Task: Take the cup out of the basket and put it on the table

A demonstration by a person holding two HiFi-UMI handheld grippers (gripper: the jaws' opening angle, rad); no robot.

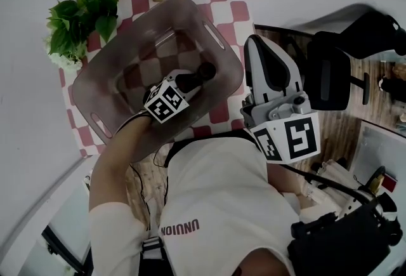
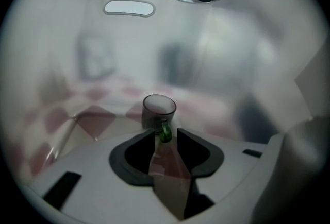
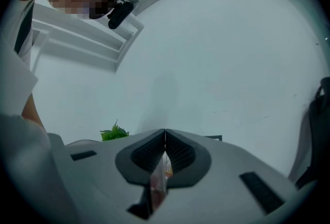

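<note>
Close against the person's chest, the right gripper (image 3: 165, 134) hangs with its jaws pressed together on nothing. Further out, the left gripper (image 2: 166, 135) reaches down inside the basket (image 1: 95, 78). Its jaws are narrowly spread, and the cup (image 2: 159, 109) stands upright on the basket floor just ahead, its green handle sitting in the gap. Closing off-centre on that thin loop would likely twist or tip the cup. A tilted lift could then knock it against the basket's far wall before it reaches the checked table (image 1: 231, 11).
</note>
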